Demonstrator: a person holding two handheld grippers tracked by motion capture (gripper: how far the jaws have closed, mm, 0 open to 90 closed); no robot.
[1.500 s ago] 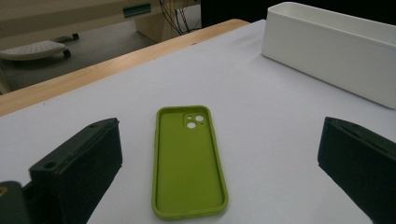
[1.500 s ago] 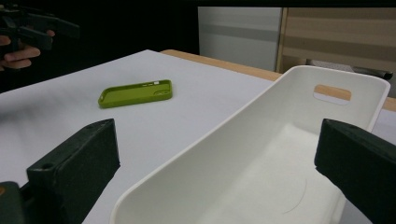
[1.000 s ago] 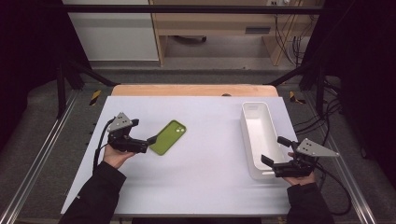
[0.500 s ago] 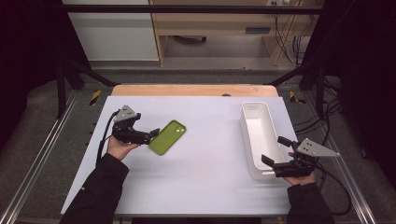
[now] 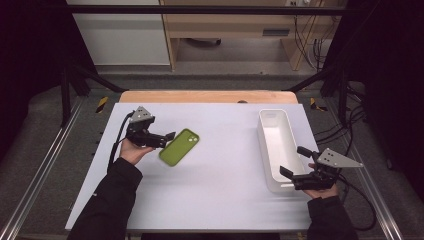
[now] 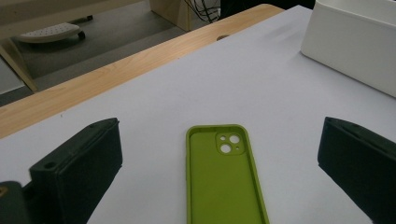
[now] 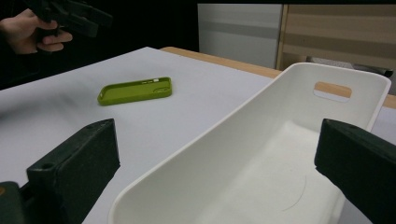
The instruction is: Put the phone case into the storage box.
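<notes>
A lime-green phone case (image 5: 179, 146) lies flat and inside-up on the white table, left of centre. My left gripper (image 5: 167, 139) is open just left of the case, its jaws pointing at the case's near end without touching it. In the left gripper view the case (image 6: 226, 182) lies between the two black fingers (image 6: 79, 163), camera cutout at its far end. A long white bin (image 5: 265, 137) stands at the right. My right gripper (image 5: 292, 160) is open at the bin's near end, its jaws on either side of the bin's wall (image 7: 210, 140). The bin looks empty.
The white sheet (image 5: 220, 195) covers the table, with a wooden strip (image 5: 205, 96) along the far edge. Metal rails (image 5: 40, 175) run along both sides. From the right gripper view, the case (image 7: 135, 90) and the hand holding the left gripper (image 7: 70, 16) are far across the table.
My left gripper has moved forward and to the right, up to the near end of the green case. The case, the bin and the right gripper have stayed put.
</notes>
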